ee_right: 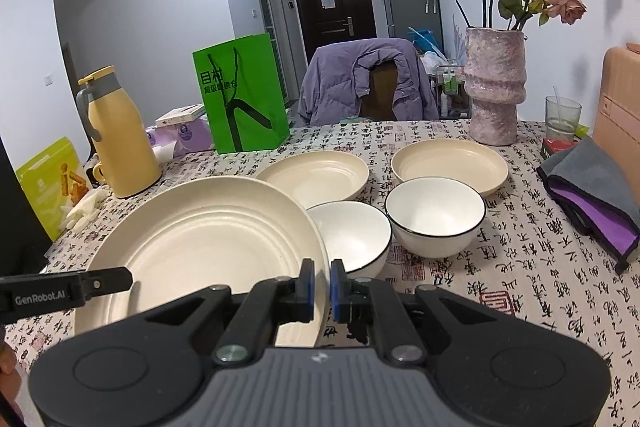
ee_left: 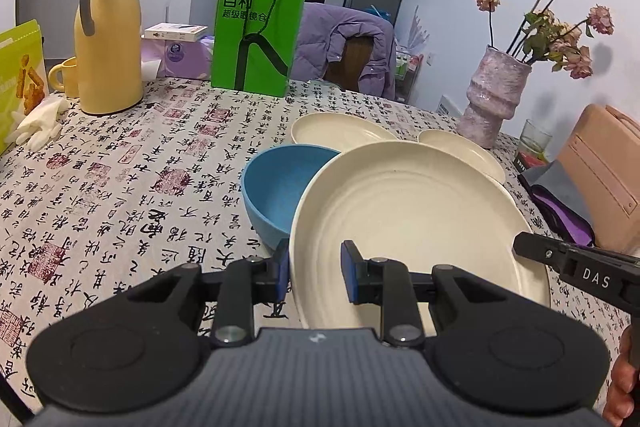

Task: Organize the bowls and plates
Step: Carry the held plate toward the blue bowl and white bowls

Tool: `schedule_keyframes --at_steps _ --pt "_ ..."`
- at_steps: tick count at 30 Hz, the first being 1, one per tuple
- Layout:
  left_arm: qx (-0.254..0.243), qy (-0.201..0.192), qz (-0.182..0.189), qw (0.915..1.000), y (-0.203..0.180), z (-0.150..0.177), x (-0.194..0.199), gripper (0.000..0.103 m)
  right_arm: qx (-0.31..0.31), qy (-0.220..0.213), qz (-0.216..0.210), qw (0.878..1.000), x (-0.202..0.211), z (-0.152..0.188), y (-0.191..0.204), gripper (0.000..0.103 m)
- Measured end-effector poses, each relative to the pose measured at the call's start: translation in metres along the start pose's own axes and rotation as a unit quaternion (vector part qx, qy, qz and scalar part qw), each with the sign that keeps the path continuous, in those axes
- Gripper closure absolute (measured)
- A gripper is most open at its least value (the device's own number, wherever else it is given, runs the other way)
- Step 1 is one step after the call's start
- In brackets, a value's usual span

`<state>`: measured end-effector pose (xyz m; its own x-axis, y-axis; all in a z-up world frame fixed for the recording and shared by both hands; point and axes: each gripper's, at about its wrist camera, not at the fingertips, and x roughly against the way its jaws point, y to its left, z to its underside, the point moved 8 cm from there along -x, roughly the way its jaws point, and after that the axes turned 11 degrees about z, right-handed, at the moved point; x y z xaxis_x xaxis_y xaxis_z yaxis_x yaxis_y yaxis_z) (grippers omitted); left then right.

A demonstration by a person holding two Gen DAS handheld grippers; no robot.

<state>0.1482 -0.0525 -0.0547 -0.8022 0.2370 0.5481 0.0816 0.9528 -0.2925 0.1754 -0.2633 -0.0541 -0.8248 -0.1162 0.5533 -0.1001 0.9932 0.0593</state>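
A large cream plate (ee_left: 420, 219) (ee_right: 208, 239) hangs tilted above the patterned tablecloth, gripped on both sides. My left gripper (ee_left: 315, 275) straddles its left rim, one pad outside and one inside, shut on it. My right gripper (ee_right: 322, 285) is shut on the plate's right rim. A blue bowl (ee_left: 276, 183) sits just behind the plate, partly covered by it. Two smaller cream plates (ee_right: 316, 175) (ee_right: 448, 159) lie further back. Two white bowls with dark rims (ee_right: 348, 235) (ee_right: 436, 215) stand to the right of the held plate.
A yellow thermos jug (ee_left: 108, 35), a yellow cup and a green paper bag (ee_left: 256, 31) stand at the back left, white gloves (ee_left: 36, 127) at the left edge. On the right are a pink vase (ee_left: 492, 95), a glass (ee_right: 562, 117), a grey-purple cloth (ee_right: 592, 195) and a pink box (ee_left: 604, 167).
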Motion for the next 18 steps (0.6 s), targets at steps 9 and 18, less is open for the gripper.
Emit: schedule_keyframes --at_steps 9,18 --pt "-0.004 0.004 0.003 1.0000 0.000 0.011 0.001 0.077 -0.006 0.005 -0.001 1.000 0.003 0.018 -0.003 0.095" --pt "-0.014 0.007 0.005 0.9999 -0.004 0.020 -0.001 0.077 -0.023 0.011 -0.002 1.000 0.004 0.033 -0.009 0.095"
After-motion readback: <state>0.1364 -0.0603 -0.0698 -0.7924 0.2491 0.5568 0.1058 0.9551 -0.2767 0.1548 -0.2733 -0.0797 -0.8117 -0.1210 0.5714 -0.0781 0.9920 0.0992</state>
